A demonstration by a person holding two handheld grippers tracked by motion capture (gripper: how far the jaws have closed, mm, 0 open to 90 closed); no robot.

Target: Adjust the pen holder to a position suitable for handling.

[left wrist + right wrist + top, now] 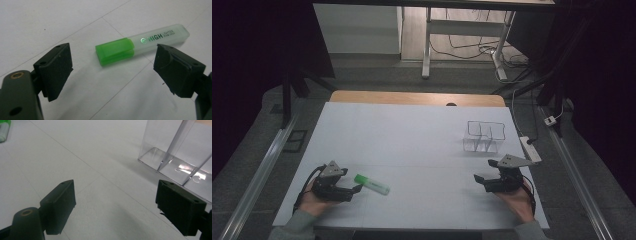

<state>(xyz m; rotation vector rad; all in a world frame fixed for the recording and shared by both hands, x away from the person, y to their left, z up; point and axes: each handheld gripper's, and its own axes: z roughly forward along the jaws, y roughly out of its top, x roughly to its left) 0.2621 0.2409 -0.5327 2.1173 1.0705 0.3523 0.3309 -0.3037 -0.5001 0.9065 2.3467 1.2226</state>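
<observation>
Near the front left of the white table (412,130), the left gripper (355,188) rests with its black jaws spread wide and nothing between them. Just beyond its fingertips lies a green-capped translucent highlighter pen (140,44), flat on the table and untouched. At the front right, the right gripper (477,178) is likewise wide open and empty, near a clear plastic compartment box (180,157).

We see a clear plastic organizer (482,136) with compartments standing on the white table cover (412,135), toward its far right. Beyond the cover, a strip of wooden tabletop (412,98) shows. A white power strip (530,148) lies at the right edge, its cable running back. Farther off, a white desk frame (427,45) stands over tangled floor cables (472,50).
</observation>
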